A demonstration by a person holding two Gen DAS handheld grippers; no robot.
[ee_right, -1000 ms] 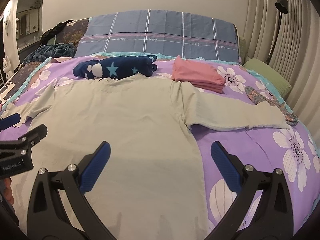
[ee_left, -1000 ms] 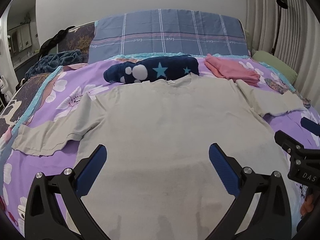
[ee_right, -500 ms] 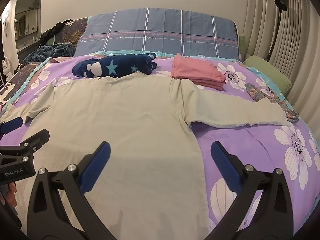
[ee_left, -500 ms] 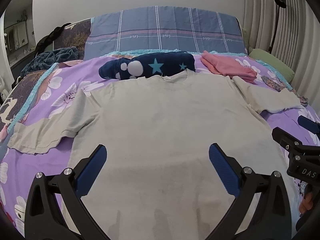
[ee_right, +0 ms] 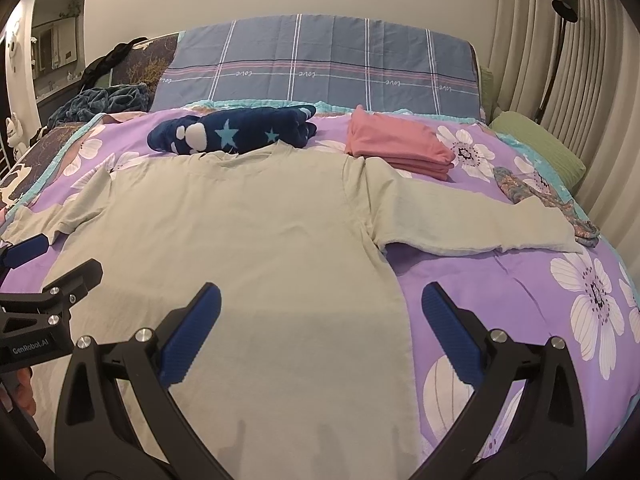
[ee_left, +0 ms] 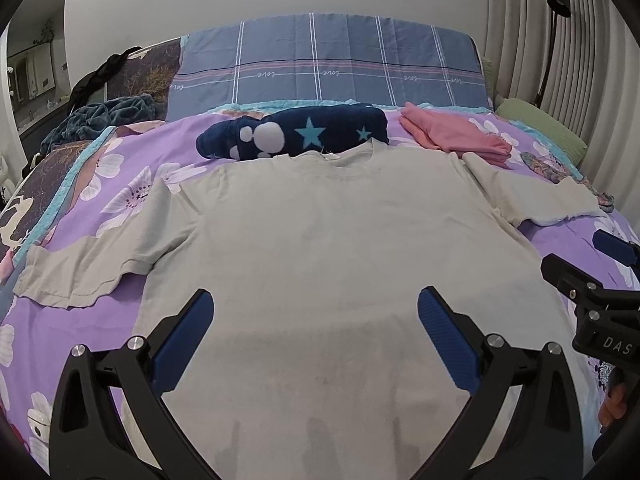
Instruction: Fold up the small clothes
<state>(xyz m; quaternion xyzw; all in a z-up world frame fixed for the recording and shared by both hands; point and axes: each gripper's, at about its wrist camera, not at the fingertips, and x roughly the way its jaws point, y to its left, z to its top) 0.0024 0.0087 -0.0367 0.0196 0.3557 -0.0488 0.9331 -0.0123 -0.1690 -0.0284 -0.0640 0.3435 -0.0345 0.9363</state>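
A pale grey-beige T-shirt (ee_left: 328,240) (ee_right: 240,232) lies flat on the purple flowered bedspread (ee_left: 80,320) (ee_right: 520,288), collar toward the headboard, both sleeves spread out sideways. My left gripper (ee_left: 314,330) hovers open over the shirt's lower middle, nothing between its blue pads. My right gripper (ee_right: 320,324) is open above the shirt's right side edge, one pad over cloth and the other over the bedspread. Each gripper shows at the edge of the other's view.
Beyond the collar lie a rolled navy star-print fleece (ee_left: 296,136) (ee_right: 236,132) and a folded pink garment (ee_left: 452,138) (ee_right: 396,146). A small patterned cloth (ee_right: 548,200) touches the right sleeve's end. A green pillow (ee_right: 536,148), a plaid headboard pillow (ee_right: 320,68), curtains and a floor lamp (ee_right: 560,40) stand behind.
Both grippers have drawn back and risen slightly, so the shirt sits a little farther off in each view. Both stay open; the shirt has not moved.
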